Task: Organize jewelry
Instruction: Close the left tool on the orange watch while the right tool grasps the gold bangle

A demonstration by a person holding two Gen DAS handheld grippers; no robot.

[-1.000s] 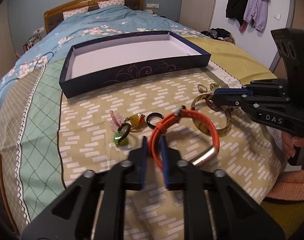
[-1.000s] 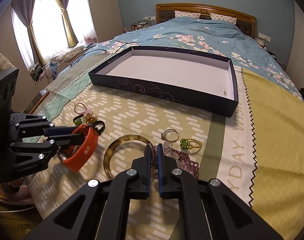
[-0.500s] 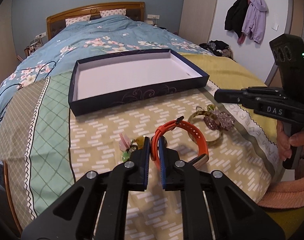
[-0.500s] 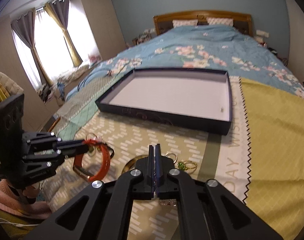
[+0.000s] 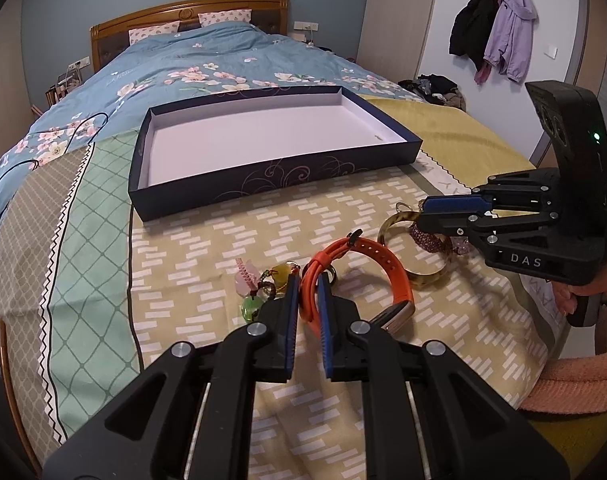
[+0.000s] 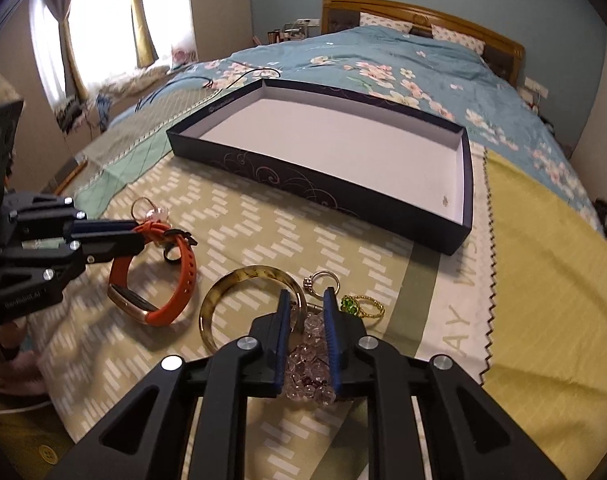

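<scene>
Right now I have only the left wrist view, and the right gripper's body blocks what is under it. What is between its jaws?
Observer: The right gripper straddles a clear glass-bead bracelet, and its jaws are opening.
Operator: Is anything else inside them?
Observer: Yes. The rim of the amber tortoiseshell bangle runs just inside the finger on the picture's left.
Operator: Are there rings nearby? I see none.
Observer: A gold ring with a green stone lies on the bedspread just right of the jaws. A silver ring lies just beyond their tips.
</scene>
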